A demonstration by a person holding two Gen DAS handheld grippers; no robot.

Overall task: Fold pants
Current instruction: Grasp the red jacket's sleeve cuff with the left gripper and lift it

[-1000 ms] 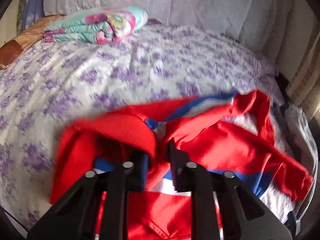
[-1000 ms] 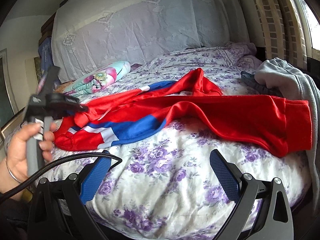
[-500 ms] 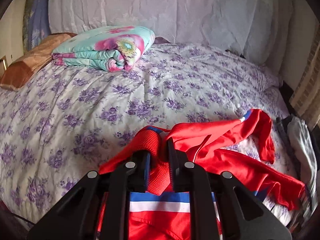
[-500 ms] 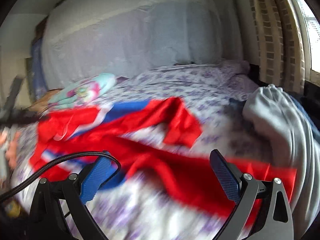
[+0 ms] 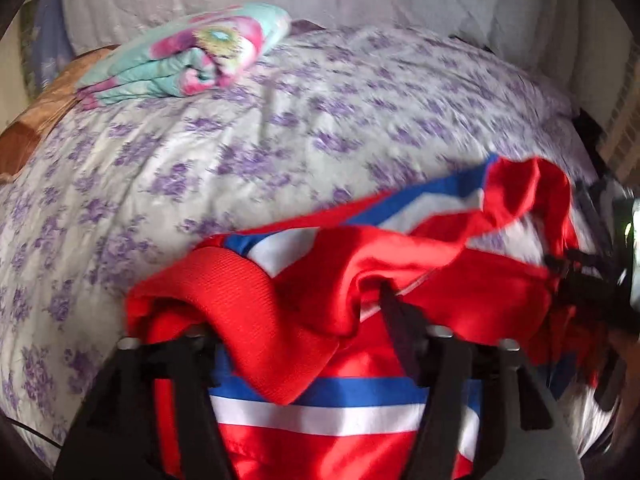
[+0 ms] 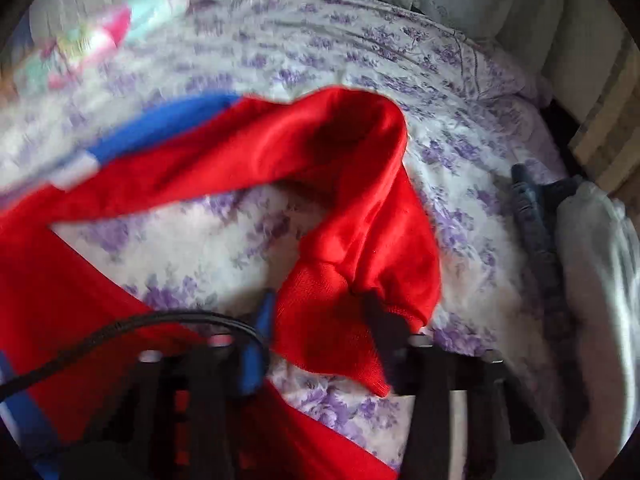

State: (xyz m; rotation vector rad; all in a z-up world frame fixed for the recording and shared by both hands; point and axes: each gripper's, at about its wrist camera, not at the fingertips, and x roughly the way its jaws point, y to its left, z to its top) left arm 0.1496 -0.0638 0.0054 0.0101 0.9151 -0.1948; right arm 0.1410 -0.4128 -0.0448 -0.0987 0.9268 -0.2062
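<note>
The red pants with blue and white stripes (image 5: pixel 420 264) lie crumpled on the flowered bed. My left gripper (image 5: pixel 304 344) is shut on the ribbed red waistband (image 5: pixel 248 292), which drapes over its fingers. In the right wrist view one red leg (image 6: pixel 320 152) loops across the bed, and its ribbed cuff (image 6: pixel 320 320) sits between the fingers of my right gripper (image 6: pixel 320 332), which is closed on it. The right gripper also shows at the right edge of the left wrist view (image 5: pixel 600 280), blurred.
The bed (image 5: pixel 280 120) has a white sheet with purple flowers. A folded teal and pink blanket (image 5: pixel 188 56) lies at the back left, beside an orange-brown pillow (image 5: pixel 36 120). Grey clothing (image 6: pixel 592 272) and a dark garment (image 6: pixel 536 216) lie at the right edge.
My right gripper moved in from open and empty and closed on the pant leg cuff. My left gripper kept its hold on the waistband and the pants shifted on the bed.
</note>
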